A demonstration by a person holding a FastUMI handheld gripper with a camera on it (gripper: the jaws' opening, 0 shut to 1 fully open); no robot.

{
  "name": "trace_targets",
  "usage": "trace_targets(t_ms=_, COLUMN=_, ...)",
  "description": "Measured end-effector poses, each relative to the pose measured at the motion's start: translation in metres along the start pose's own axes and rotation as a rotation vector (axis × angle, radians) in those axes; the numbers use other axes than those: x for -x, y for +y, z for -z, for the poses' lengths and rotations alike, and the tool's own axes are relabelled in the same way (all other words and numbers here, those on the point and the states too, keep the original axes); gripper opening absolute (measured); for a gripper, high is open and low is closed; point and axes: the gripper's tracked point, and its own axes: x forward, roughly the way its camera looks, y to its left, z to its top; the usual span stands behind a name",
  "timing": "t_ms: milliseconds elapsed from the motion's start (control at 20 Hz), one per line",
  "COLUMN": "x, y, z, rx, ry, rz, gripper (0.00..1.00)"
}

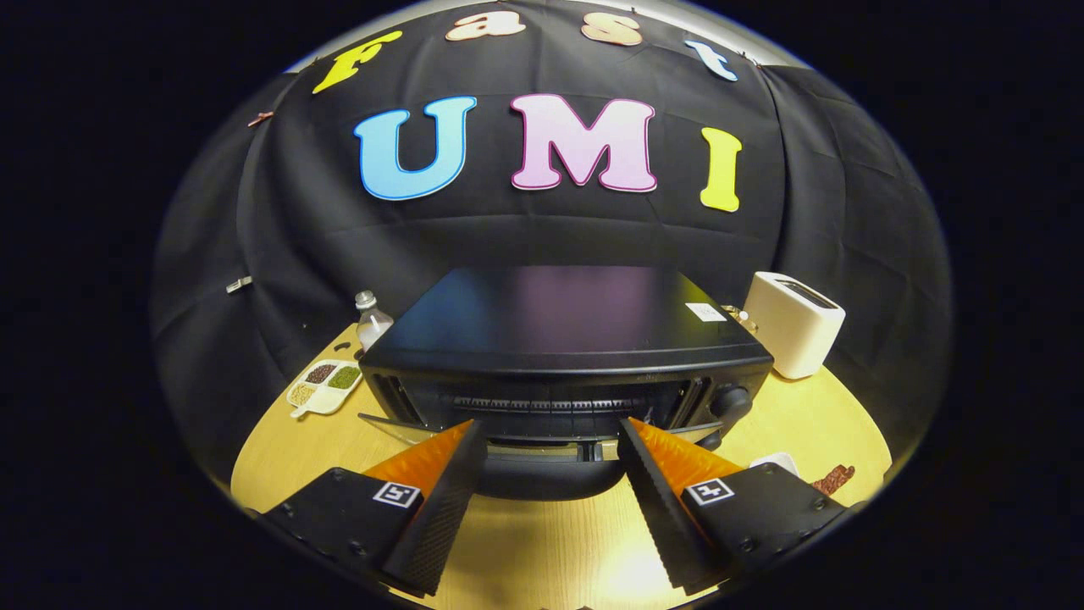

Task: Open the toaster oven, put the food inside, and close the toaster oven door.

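The claw [550, 440] gapes wide, its ridged black fingers [440, 500] with orange backs flanking the oven's [563, 339] door [550, 449], which hangs partly open just ahead. The boxy, glossy black oven sits on the pale wood surface [542, 542], with a smooth cream toaster [793, 324] beside it.

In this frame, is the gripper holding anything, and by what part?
Nothing is held. The gripper is open, its fingers spread to either side of the oven door's handle, not pressing on it. The oven door is partly open.
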Motion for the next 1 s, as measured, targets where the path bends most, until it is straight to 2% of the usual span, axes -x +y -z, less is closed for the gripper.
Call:
trace_targets(t_ms=500, x=0.031, y=0.000, z=0.057, rx=0.024, ry=0.099, rz=-0.017, gripper=0.97)
trace_targets(t_ms=850, x=0.042, y=-0.006, z=0.144, rx=-0.005, ry=0.305, rz=-0.065, gripper=0.97)
trace_targets(t_ms=1000, x=0.053, y=-0.003, z=0.141, rx=0.007, ry=0.292, rz=-0.085, gripper=0.98)
